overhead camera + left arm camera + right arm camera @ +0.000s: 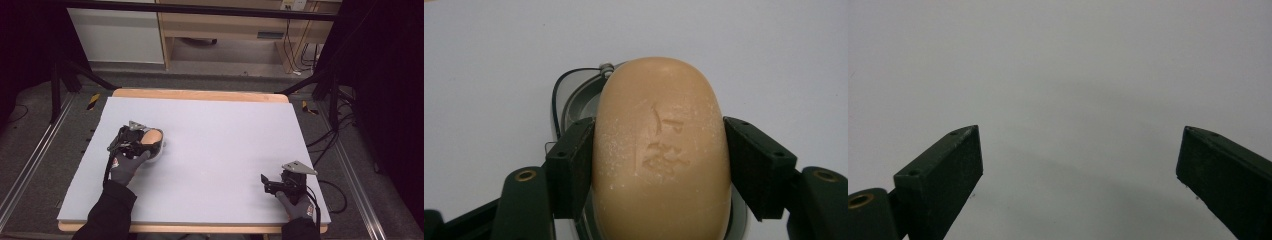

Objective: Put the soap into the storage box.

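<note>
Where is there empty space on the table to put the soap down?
Nearly everywhere. The pale table top is bare between the left gripper and the right gripper, and along the far edge. The crowded spot is the near-left, where the soap bar sits clamped above a dark soap dish.

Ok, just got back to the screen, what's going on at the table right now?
A person is working with a handheld tool in each hand. The left tool is clamped on a tan bar of soap, pads pressing both its sides, with a grey soap dish directly beneath it on the pale table mat. Whether the soap rests in the dish or is lifted off it isn't clear. The right tool is open with nothing between its jaws, near the mat's right front corner.
</note>
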Available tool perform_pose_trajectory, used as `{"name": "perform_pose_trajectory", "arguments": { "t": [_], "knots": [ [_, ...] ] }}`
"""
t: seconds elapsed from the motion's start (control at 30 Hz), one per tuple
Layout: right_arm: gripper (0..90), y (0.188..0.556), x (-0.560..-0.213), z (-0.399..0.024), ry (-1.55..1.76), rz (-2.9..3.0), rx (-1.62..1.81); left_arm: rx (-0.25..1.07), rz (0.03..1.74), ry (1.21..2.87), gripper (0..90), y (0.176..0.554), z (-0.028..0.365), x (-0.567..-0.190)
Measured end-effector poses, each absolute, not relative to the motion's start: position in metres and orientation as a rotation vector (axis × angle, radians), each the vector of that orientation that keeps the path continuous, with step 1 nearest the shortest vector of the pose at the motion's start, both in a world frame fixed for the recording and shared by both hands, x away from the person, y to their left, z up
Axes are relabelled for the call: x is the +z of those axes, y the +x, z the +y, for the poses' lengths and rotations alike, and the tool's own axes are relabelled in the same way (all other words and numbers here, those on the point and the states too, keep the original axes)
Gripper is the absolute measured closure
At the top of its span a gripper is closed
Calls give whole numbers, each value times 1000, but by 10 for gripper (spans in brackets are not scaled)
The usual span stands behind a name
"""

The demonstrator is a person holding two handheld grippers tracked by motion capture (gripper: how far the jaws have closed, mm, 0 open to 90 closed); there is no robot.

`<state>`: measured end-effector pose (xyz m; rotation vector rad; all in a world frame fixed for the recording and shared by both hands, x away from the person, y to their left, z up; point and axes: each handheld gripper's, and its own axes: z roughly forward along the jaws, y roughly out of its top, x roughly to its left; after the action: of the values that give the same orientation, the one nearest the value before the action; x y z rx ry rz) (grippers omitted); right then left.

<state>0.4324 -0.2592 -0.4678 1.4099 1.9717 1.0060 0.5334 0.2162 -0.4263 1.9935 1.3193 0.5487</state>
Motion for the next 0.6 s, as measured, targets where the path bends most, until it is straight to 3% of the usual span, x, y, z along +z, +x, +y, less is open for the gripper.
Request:
{"name": "perform_pose_trajectory", "arguments": {
  "t": [0.6],
  "knots": [
    [50,432,-467,-259,1412,1970,1008,576,1325,1992,315,533,214,-431]
  ]
}}
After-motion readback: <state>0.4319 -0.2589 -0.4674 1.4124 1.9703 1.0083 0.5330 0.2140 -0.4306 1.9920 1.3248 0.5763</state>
